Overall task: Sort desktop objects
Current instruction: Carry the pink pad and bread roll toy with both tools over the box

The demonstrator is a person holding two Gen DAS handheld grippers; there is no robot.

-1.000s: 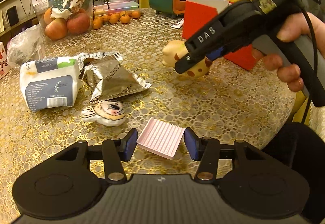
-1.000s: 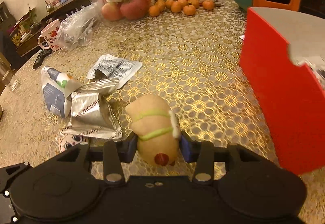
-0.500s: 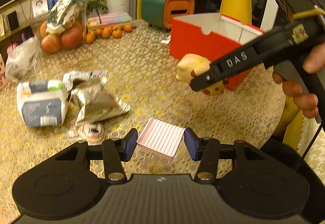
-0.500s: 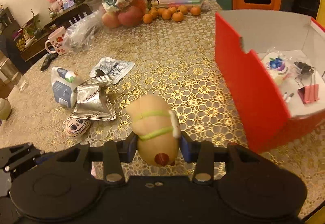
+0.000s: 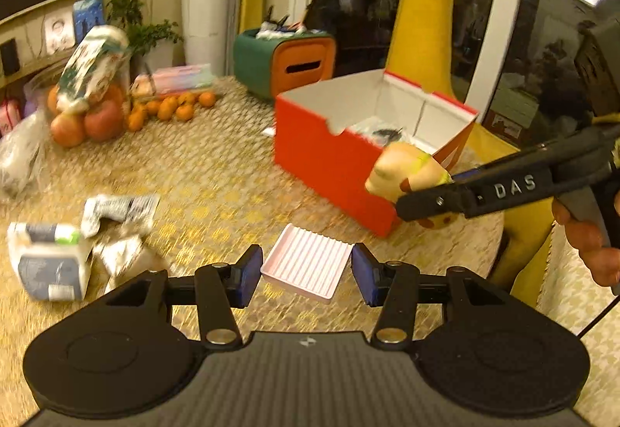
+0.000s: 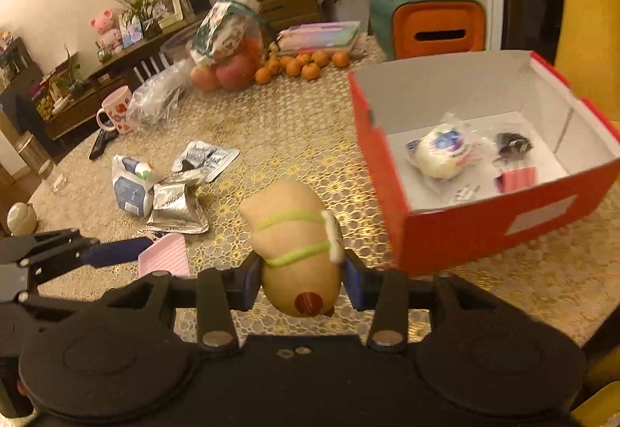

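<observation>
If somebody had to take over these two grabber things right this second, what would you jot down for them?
Left gripper: holds the pink tray between its pads, lifted off the table.
Right gripper: shut on the plush toy, in the air just short of the red box.
Done: the box already has a wrapped ball, binder clips and a few small bits inside.
Left: drop the toy and tray into the box, probably, then deal with the tissue pack, foil pouch, printed sachet and a small flat figure by the pouch, mostly hidden.
</observation>
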